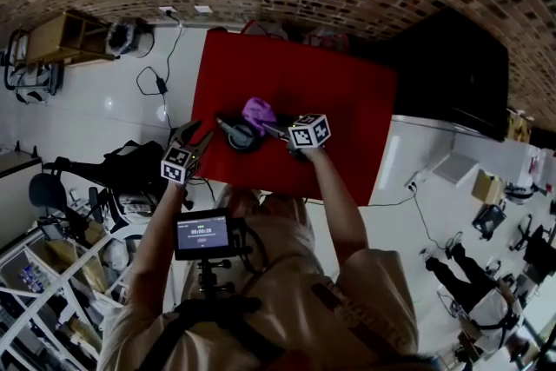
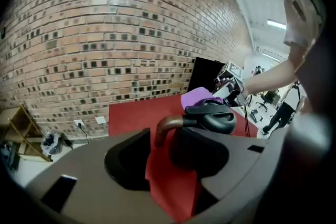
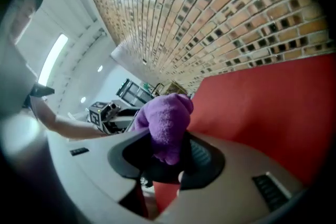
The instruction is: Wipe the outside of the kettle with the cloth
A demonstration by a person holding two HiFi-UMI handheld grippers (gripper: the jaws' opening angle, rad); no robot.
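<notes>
Kettle [image 1: 241,135], black, sits on the red table [image 1: 347,91]; just left of it the left gripper [image 1: 198,136] hangs with jaws apart, nothing between them. Right of the kettle, the right gripper [image 1: 276,129] pinches the purple cloth [image 1: 258,111]. Digits on the chest screen [image 1: 201,233] are unreadable.

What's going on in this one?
A person stands at a red table with tongs in each hand. The right tongs are shut on a purple cloth, held right by a black kettle on the table; whether it touches isn't clear. The left tongs are open and empty, near the kettle's handle, not gripping it.
</notes>
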